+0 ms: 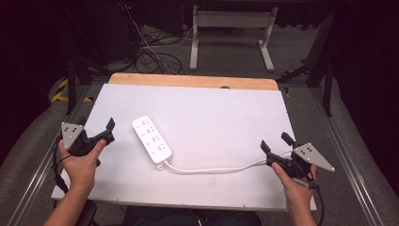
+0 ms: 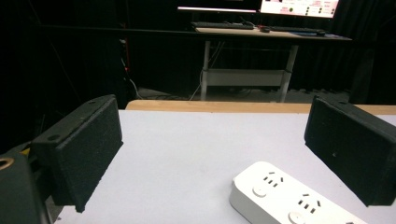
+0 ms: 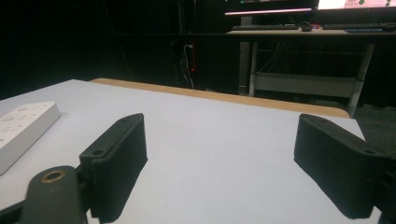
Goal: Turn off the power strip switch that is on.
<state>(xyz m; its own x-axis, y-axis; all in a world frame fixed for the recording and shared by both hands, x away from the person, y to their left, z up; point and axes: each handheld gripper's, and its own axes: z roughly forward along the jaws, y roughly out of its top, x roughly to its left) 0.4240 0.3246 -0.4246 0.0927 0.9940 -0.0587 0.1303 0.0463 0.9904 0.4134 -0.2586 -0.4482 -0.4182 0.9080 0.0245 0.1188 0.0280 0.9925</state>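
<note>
A white power strip (image 1: 151,139) lies at an angle left of the middle of the white table (image 1: 211,113). Its white cable (image 1: 211,169) runs right along the front and disappears behind my right gripper (image 1: 275,142); the cable's end is hidden. That gripper is open, low over the table's right front, with nothing between its jaws (image 3: 224,158). The strip's end (image 3: 18,128) lies far to its left. My left gripper (image 1: 110,131) is open at the left edge, a short way from the strip. In the left gripper view (image 2: 217,140) the strip (image 2: 289,198) lies just ahead, right of centre.
A bare wooden band (image 1: 193,81) runs along the table's far edge. Beyond it stand a white desk frame (image 1: 230,28) and tangled floor cables (image 1: 150,52). Metal rails (image 1: 339,141) flank the table. A desk with a keyboard (image 2: 224,25) stands in the background.
</note>
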